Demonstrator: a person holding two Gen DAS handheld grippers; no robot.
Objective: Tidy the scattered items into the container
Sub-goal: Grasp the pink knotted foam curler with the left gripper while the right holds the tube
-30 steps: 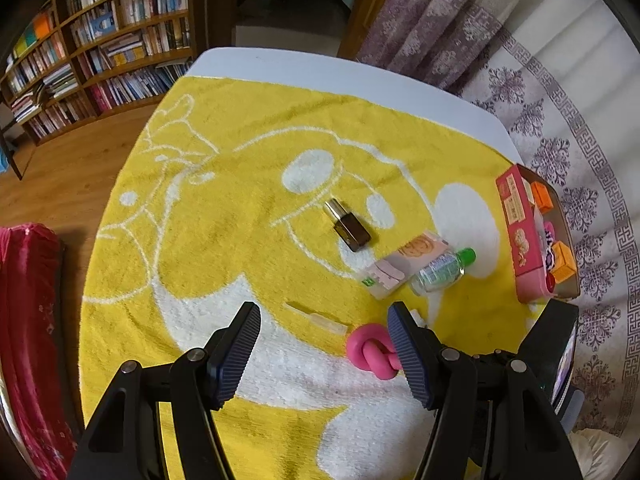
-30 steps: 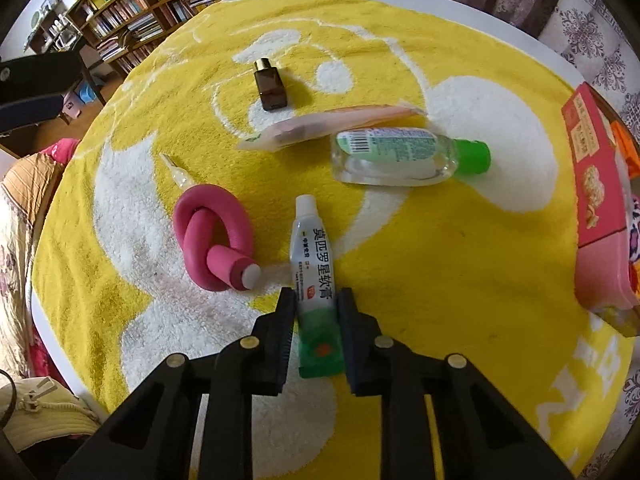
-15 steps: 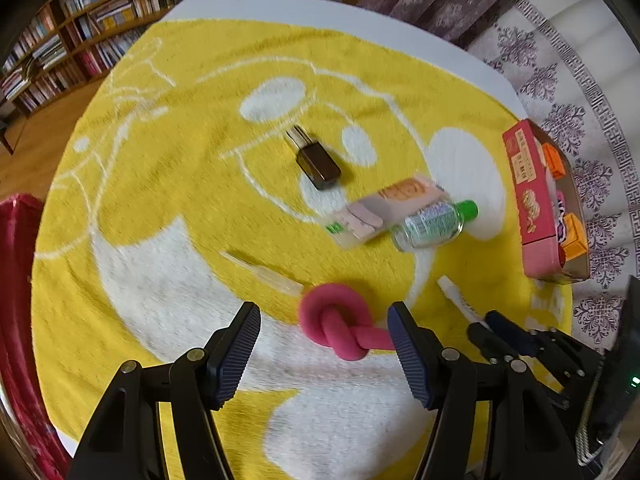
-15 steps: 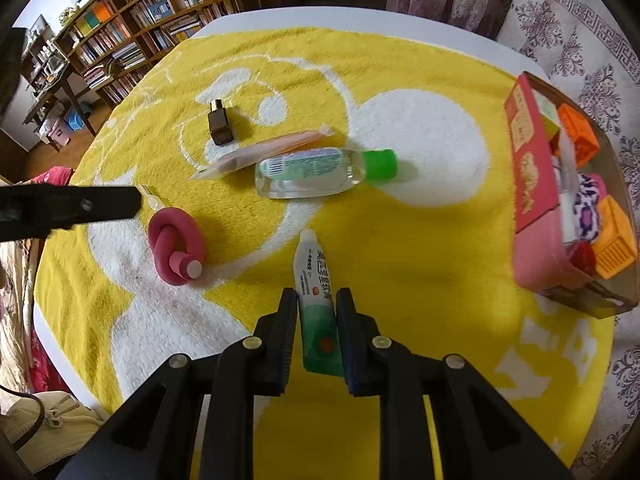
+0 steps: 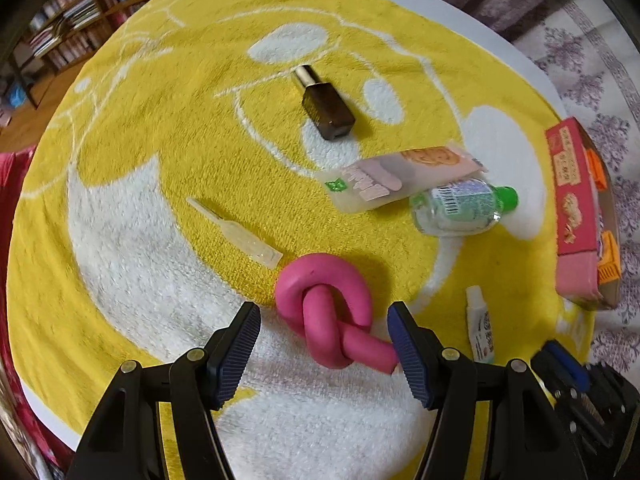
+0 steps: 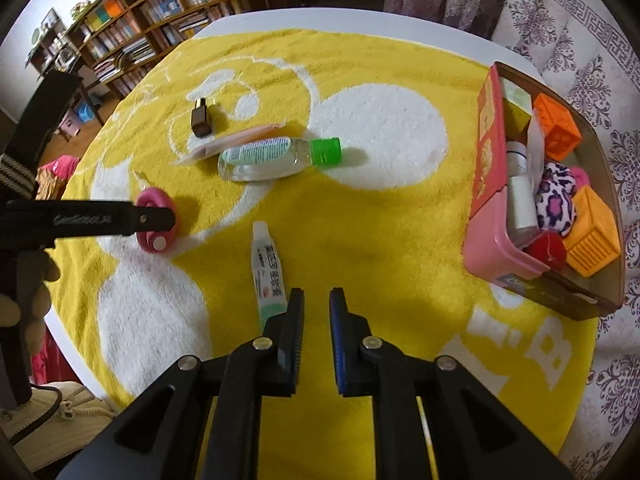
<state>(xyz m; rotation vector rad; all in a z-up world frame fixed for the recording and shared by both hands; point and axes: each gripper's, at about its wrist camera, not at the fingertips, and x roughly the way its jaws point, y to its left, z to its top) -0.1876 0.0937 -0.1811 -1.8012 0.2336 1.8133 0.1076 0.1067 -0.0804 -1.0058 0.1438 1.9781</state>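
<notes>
A pink knotted foam tube [image 5: 332,320] lies on the yellow towel between the fingers of my left gripper [image 5: 324,320], which stands open around it; the right pad is at the tube's loose end. My right gripper [image 6: 317,300] is shut, nothing between its jaws. A small white-and-green ointment tube [image 6: 267,268] lies on the towel just left of its left finger. The pink box [image 6: 486,240] at the right holds orange blocks, a spotted ball and other items. A brown bottle [image 5: 326,108], a pink sachet [image 5: 400,178], a green-capped clear bottle [image 5: 460,208] and a clear ampoule [image 5: 240,232] lie scattered.
The towel covers a white table [image 6: 280,20] with bookshelves [image 6: 152,12] beyond it. A patterned cloth [image 6: 580,40] lies to the right behind the box. In the right wrist view the left gripper's arm [image 6: 92,220] crosses over the pink knot, held by a hand [image 6: 24,288].
My left gripper has come down and forward until the pink knot sits between its fingers. The right gripper has lifted and shifted right; the ointment tube is no longer between its jaws, which have narrowed.
</notes>
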